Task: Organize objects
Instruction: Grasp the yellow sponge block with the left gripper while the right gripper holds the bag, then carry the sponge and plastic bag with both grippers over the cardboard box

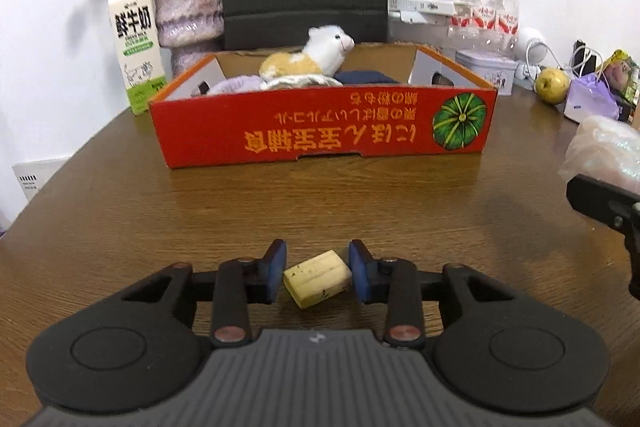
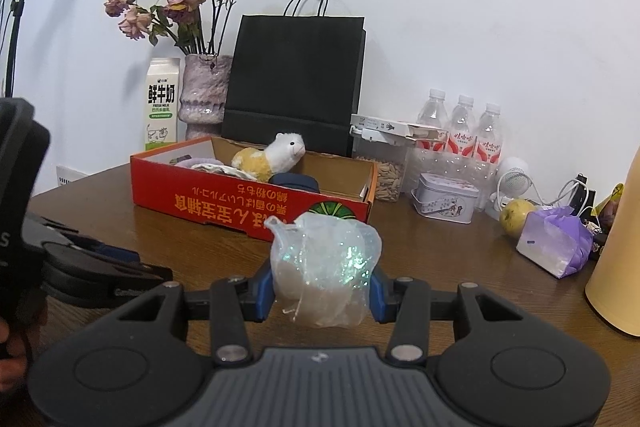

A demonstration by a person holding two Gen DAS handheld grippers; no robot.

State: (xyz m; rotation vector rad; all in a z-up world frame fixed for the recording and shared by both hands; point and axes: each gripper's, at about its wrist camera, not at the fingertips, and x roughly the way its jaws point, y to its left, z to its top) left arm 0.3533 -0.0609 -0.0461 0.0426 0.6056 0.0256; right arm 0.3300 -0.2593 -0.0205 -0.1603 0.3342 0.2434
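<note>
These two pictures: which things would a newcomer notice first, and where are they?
The red cardboard box sits mid-table with a plush alpaca lying inside. Nearer, the left tongs clamp a small yellowish block, and the right tongs grip a shiny crumpled plastic bag.

Behind, a milk carton (image 2: 161,103), a vase of dried roses (image 2: 205,89), a black paper bag (image 2: 294,83) and water bottles (image 2: 464,131).
</note>
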